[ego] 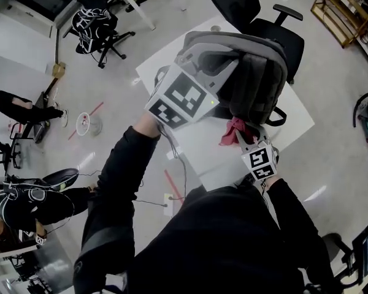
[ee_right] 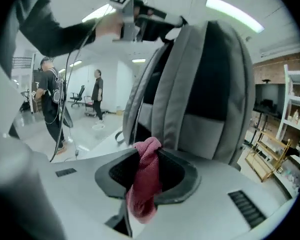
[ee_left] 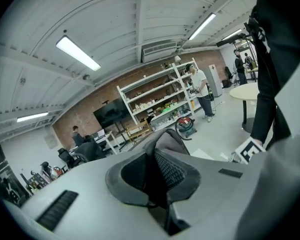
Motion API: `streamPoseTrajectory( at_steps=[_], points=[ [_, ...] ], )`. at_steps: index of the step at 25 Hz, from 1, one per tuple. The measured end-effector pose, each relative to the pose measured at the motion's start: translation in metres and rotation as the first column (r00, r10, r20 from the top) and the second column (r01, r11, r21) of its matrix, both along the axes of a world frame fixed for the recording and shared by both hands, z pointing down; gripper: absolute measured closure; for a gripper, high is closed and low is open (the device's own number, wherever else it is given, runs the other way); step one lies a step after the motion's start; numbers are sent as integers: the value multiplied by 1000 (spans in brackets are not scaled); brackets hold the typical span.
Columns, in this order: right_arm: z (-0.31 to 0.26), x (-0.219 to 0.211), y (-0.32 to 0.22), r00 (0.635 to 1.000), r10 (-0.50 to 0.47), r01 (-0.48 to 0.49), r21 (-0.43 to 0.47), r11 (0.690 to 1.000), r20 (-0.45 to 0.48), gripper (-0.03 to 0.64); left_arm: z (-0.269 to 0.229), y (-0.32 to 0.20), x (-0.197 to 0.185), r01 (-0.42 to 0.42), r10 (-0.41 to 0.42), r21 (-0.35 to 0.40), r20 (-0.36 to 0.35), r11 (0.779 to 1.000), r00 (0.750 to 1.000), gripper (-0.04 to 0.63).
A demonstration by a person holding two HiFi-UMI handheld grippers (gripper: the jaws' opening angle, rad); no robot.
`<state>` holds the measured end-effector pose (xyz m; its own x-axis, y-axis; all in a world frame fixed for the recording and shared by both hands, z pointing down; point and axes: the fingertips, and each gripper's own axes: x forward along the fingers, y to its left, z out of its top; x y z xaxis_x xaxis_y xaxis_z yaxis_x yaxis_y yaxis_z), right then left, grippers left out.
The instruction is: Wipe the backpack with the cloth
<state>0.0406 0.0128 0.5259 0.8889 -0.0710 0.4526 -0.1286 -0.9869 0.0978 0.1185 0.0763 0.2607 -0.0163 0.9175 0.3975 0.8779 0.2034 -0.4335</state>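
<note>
A grey and black backpack (ego: 257, 78) stands upright on a white table (ego: 288, 121). My left gripper (ego: 211, 72) is at the top of the backpack, shut on its grey top handle (ee_left: 167, 139); in the left gripper view the handle's fabric sticks up between the closed jaws (ee_left: 157, 176). Lower down, at the near side of the backpack, my right gripper (ego: 242, 138) is shut on a bunched red cloth (ego: 232, 130). In the right gripper view the cloth (ee_right: 145, 184) hangs out of the jaws, just in front of the backpack's lower panel (ee_right: 205, 84).
A black office chair (ego: 245, 5) stands behind the table and another (ego: 95, 23) at the far left. People sit on the floor at the left (ego: 24, 106). A wooden rack (ego: 340, 11) is at the top right. Cables (ego: 178, 164) hang by the table's near edge.
</note>
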Motion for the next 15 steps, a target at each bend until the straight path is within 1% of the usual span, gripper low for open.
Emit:
streamPoseTrajectory(
  at_steps=[2,4,6,8,9,11,12,13,14,15],
  points=[
    [-65,6,9,991,17,-18,-1,1000,-131,517,-2,0,3,-5,5,26,-35,1000,999,563],
    [-132,8,18,963,30,-31,-3,1000,-269,517,-2,1,4,-7,9,43,-60,999,998,563],
    [-196,7,29,909,69,-64,27,998,-411,517,-2,1,3,-9,11,46,-54,999,998,563],
    [-253,1,47,843,129,-112,63,992,-522,517,-2,2,2,-13,14,37,-23,999,1000,563],
    [-278,-3,57,811,145,-135,60,989,-567,517,-2,2,1,-17,17,32,-6,999,1000,563],
    [-322,-11,73,749,147,-176,19,984,-646,517,-4,1,1,-25,25,32,18,999,1000,563],
    [-337,-13,76,725,142,-194,-2,981,-674,517,-5,0,1,-30,29,35,23,999,999,563],
    [-347,-11,76,712,134,-205,-22,979,-690,517,-7,0,2,-35,34,42,25,999,999,563],
    [-349,-7,72,710,122,-207,-41,977,-694,517,-8,0,3,-40,39,51,24,998,999,563],
    [-343,-1,66,718,106,-200,-59,978,-688,517,-9,0,4,-45,44,61,25,997,999,563]
  ],
)
